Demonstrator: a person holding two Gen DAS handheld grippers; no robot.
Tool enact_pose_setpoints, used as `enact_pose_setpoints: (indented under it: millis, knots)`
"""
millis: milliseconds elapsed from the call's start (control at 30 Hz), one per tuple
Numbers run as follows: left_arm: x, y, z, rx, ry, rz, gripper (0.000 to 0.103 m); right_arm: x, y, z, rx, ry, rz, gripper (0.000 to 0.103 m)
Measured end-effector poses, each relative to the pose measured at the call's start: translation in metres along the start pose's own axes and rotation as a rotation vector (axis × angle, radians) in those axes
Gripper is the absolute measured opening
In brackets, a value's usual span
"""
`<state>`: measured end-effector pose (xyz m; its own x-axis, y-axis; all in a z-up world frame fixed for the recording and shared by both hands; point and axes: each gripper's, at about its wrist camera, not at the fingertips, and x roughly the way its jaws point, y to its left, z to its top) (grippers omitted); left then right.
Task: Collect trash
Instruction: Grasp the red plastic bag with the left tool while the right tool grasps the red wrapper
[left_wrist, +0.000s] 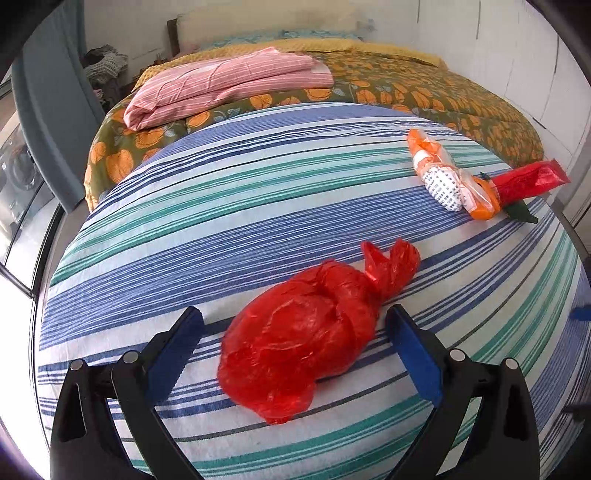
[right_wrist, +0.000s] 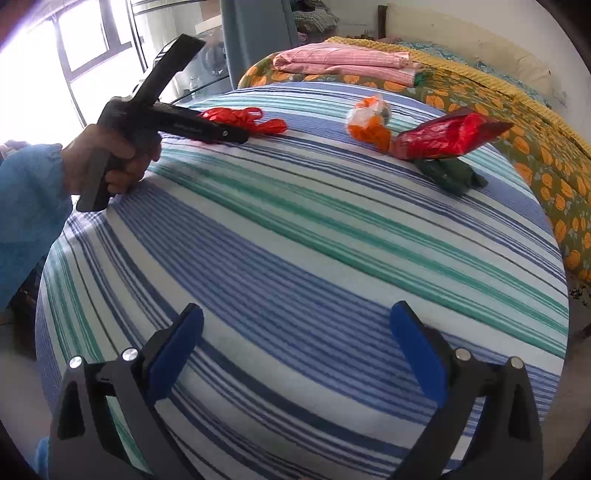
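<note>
Your left gripper (left_wrist: 293, 328) is low over the bed with its jaws spread wide, one blue pad on each side, neither touching anything. Your left hand (right_wrist: 110, 158), in a blue sleeve, wraps its handle near the bed's left edge. Your right gripper (right_wrist: 295, 325) hovers with jaws wide apart, holding nothing.

Someone's bedroom: big bed (left_wrist: 424, 92) with striped sheet (left_wrist: 221, 206), folded pink bedding (left_wrist: 229, 81) upper left, pillow (left_wrist: 266, 26) up top.
</note>
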<state>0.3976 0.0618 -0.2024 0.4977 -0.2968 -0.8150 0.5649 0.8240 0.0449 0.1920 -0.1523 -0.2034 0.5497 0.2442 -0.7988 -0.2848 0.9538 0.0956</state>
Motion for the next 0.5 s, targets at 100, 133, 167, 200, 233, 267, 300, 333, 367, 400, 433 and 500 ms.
enact_pose_setpoints:
  millis: [100, 133, 167, 200, 233, 267, 300, 333, 367, 400, 433, 500]
  knots:
    - [-0.004, -0.013, -0.003, 0.063, -0.012, -0.035, 0.098, -0.011, -0.046, 0.025, 0.071, -0.051, -0.048, 0.098]
    - [-0.006, -0.017, -0.004, 0.074, -0.016, -0.045, 0.096, -0.014, -0.060, 0.035, 0.088, -0.058, -0.070, 0.098]
    - [-0.006, -0.019, -0.005, 0.078, -0.017, -0.053, 0.092, -0.019, -0.075, 0.049, 0.111, -0.079, -0.081, 0.098]
    - [-0.007, -0.021, -0.005, 0.077, -0.015, -0.067, 0.089, -0.022, -0.087, 0.060, 0.127, -0.098, -0.081, 0.097]
    - [-0.007, -0.022, -0.005, 0.073, -0.014, -0.080, 0.084, -0.024, -0.100, 0.074, 0.142, -0.111, -0.080, 0.097]
    - [-0.008, -0.024, -0.005, 0.070, -0.019, -0.087, 0.081, -0.024, -0.110, 0.086, 0.154, -0.112, -0.082, 0.097]
    - [-0.008, -0.027, -0.005, 0.069, -0.022, -0.091, 0.079, -0.023, -0.119, 0.097, 0.168, -0.116, -0.085, 0.097]
    - [-0.009, -0.029, -0.005, 0.068, -0.025, -0.097, 0.076, -0.020, -0.127, 0.108, 0.174, -0.117, -0.071, 0.097]
    - [-0.010, -0.031, -0.004, 0.068, -0.026, -0.102, 0.074, -0.015, -0.131, 0.116, 0.169, -0.107, -0.057, 0.096]
    - [-0.010, -0.034, -0.004, 0.070, -0.026, -0.103, 0.074, -0.008, -0.133, 0.125, 0.149, -0.083, -0.039, 0.093]
    - [-0.010, -0.037, -0.003, 0.073, -0.026, -0.097, 0.074, -0.005, -0.133, 0.127, 0.131, -0.068, -0.022, 0.085]
    - [-0.010, -0.041, -0.004, 0.073, -0.025, -0.083, 0.074, 0.002, -0.128, 0.132, 0.090, -0.045, -0.006, 0.056]
